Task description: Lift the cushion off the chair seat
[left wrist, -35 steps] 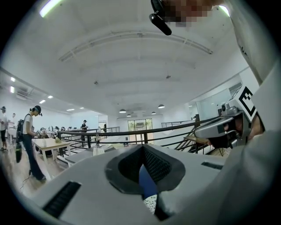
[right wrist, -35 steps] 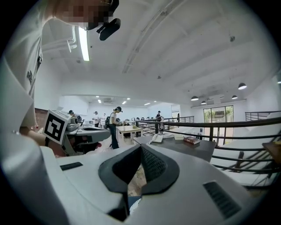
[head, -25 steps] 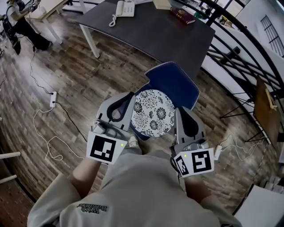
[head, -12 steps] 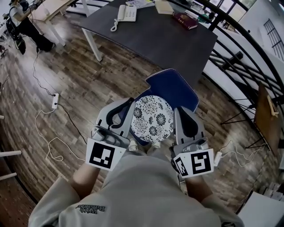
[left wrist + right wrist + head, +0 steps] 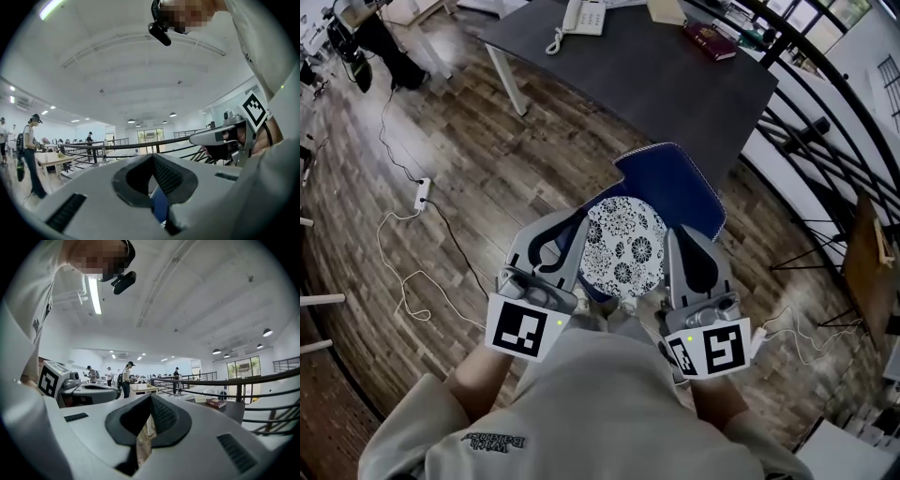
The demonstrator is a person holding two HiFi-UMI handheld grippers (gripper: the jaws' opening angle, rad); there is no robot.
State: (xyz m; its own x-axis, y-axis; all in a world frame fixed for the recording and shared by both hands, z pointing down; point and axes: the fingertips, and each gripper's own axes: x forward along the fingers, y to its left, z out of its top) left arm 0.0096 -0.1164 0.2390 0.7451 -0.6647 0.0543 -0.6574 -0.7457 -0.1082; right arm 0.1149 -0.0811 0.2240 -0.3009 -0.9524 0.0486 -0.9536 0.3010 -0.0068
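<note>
Round white cushion (image 5: 623, 246) with dark floral print, frame centre, above padded navy fabric chair (image 5: 675, 183), flanked by smooth grey left gripper (image 5: 570, 221) and right gripper (image 5: 686, 234), both jaws pressed together, empty

An open-plan office: a white corded desk telephone (image 5: 584, 15) on a dark grey bench (image 5: 661, 80), people (image 5: 125, 378) standing at pale wooden tables (image 5: 142, 389).

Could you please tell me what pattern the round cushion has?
The cushion is white with dark floral print; head view shows it best.
</note>
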